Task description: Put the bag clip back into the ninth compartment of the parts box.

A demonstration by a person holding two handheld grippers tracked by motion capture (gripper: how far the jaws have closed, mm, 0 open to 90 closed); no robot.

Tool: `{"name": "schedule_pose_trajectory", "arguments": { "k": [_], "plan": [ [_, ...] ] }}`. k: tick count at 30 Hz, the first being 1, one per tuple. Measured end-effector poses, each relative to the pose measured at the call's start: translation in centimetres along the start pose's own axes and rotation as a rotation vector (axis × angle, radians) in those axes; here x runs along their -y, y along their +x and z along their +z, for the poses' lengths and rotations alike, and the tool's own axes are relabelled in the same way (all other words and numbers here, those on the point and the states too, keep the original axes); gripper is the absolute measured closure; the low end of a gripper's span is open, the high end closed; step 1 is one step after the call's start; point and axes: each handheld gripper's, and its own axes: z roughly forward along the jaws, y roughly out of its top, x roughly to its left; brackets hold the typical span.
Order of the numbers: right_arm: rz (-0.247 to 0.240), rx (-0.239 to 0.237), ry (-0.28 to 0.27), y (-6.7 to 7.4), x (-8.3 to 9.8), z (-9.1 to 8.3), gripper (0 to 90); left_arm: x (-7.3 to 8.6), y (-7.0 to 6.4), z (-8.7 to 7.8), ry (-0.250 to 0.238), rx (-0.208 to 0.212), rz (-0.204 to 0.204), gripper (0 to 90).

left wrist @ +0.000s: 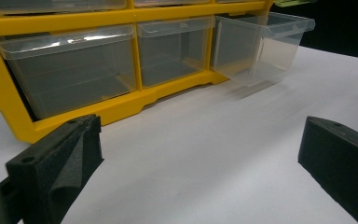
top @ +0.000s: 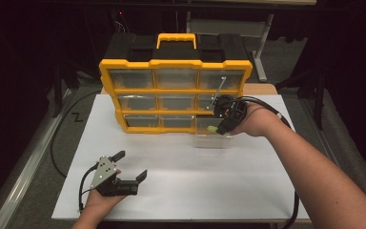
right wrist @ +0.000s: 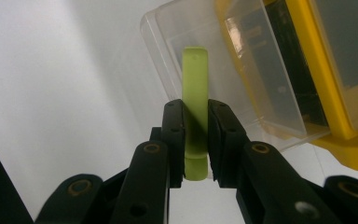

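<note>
White table (top: 181, 191): carries all items. Yellow-and-black drawer cabinet (top: 175, 90): stands at the far side, clear drawers. Bottom-right drawer (top: 213, 136): pulled out onto the table. Left gripper (top: 132, 166): near edge, jaws spread wide, nothing between them. Right gripper (top: 218, 125): above the open drawer, jaws clamped on a light-green flat piece (right wrist: 196, 112).

Bare forearms; 2 black grippers (top: 131, 166) (top: 218, 125), black cables.

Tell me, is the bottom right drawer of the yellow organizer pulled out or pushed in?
Pulled out. The clear drawer juts well past the yellow organizer's front, unlike its flush neighbours; the right gripper holds a green piece above it.
</note>
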Motion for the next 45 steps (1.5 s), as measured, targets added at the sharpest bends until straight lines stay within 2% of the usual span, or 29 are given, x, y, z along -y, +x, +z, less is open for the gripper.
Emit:
{"name": "schedule_pose_trajectory", "arguments": {
  "k": [26,32,45],
  "plan": [
    [-0.005,0.037,0.041,-1.1,-0.7,2.1,80.1,0.0,0.0,0.0,-0.001,0.003,-0.002,0.3],
    [0.002,0.034,0.036,-1.2,-0.6,3.1,80.1,0.0,0.0,-0.1,-0.003,0.002,-0.002,0.3],
    [0.018,0.039,0.034,-1.7,-0.6,3.7,80.1,0.0,0.0,0.0,0.000,0.004,0.000,0.3]
  ]
}}
